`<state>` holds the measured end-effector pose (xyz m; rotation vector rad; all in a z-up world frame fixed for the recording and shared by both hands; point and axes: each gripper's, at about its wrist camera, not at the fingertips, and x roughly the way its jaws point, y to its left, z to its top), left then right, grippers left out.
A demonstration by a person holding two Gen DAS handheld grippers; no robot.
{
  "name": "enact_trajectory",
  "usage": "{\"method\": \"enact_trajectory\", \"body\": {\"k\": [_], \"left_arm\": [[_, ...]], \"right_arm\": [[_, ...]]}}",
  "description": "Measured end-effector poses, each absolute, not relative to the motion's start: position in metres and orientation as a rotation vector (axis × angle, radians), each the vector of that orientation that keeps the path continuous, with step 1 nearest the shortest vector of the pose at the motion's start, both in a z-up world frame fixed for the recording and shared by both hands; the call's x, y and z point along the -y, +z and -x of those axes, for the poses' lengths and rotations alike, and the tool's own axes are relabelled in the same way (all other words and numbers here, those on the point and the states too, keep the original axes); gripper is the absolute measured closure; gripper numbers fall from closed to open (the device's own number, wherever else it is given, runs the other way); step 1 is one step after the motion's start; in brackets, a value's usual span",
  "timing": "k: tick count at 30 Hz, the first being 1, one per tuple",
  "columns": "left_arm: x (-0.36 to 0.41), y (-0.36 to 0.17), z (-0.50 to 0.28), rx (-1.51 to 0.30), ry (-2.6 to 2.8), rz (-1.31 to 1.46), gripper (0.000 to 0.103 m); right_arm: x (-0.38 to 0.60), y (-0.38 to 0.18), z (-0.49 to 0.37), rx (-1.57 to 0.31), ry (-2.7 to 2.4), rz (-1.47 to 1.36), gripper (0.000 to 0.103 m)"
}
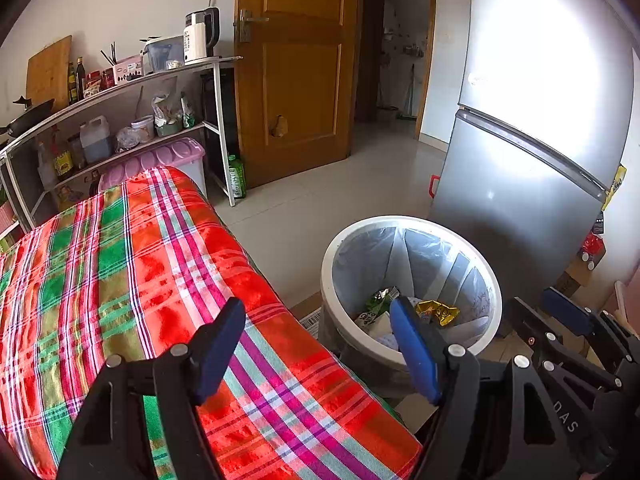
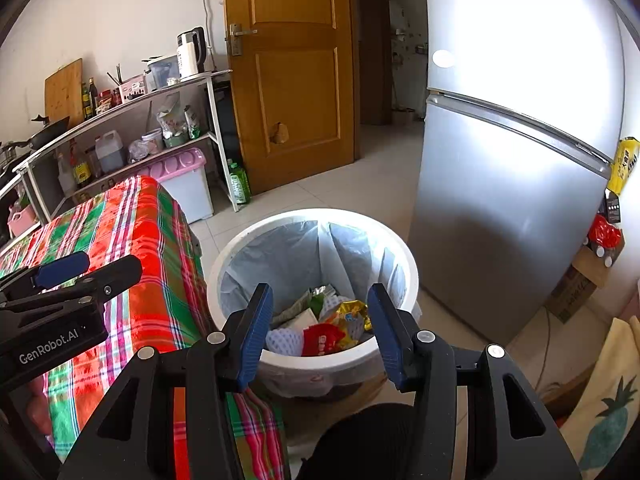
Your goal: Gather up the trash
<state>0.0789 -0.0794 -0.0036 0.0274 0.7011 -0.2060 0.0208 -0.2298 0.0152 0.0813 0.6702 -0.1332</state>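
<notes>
**Ana:** Right wrist view first: where do the right tongs (image 2: pixel 320 334) sit against the trash?

**Ben:** They hang above the near rim of the white bin (image 2: pixel 240 236), tilted down into it. Their blue pads (image 2: pixel 256 330) stand apart with nothing between them. The trash lies at the bottom of the bin, framed in the gap: a red wrapper (image 2: pixel 320 340), a gold wrapper (image 2: pixel 352 316) just beside it, a white netted piece (image 2: pixel 284 340) and some green and silver scraps. None of it touches the pads.

**Ana:** And the left tongs?

**Ben:** In that same view the left tongs (image 2: pixel 76 272) show at the left edge, over the plaid cloth (image 2: pixel 152 240) that covers the tabletop. From the left wrist view, the left tongs (image 1: pixel 316 344) are also apart and empty. One pad is over the plaid cloth (image 1: pixel 120 260); the other pad (image 1: pixel 412 348) lines up with the bin (image 1: pixel 332 256), which stands on the floor just beside the tabletop's edge.

**Ana:** Any trash visible from there?

**Ben:** Yes, the gold wrapper (image 1: pixel 438 312) and green scraps (image 1: pixel 378 300) inside the bin liner, to either side of that pad's tip. The right tongs (image 1: pixel 568 312) appear at the right edge, near the bin's rim.

**Ana:** What surrounds the bin?

**Ben:** A silver fridge (image 2: pixel 500 200) close behind it, a wooden door (image 2: pixel 292 72) farther back.
</notes>
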Motion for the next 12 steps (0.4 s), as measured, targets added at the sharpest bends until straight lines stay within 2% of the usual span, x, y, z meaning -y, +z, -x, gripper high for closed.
{"method": "enact_trajectory", "body": {"k": [12], "left_arm": [[0.0794, -0.0039, -0.077, -0.702, -0.208, -0.027, 0.026]], "right_arm": [[0.2283, 0.0138, -0.0198, -0.671, -0.135, -0.086, 0.053]]}}
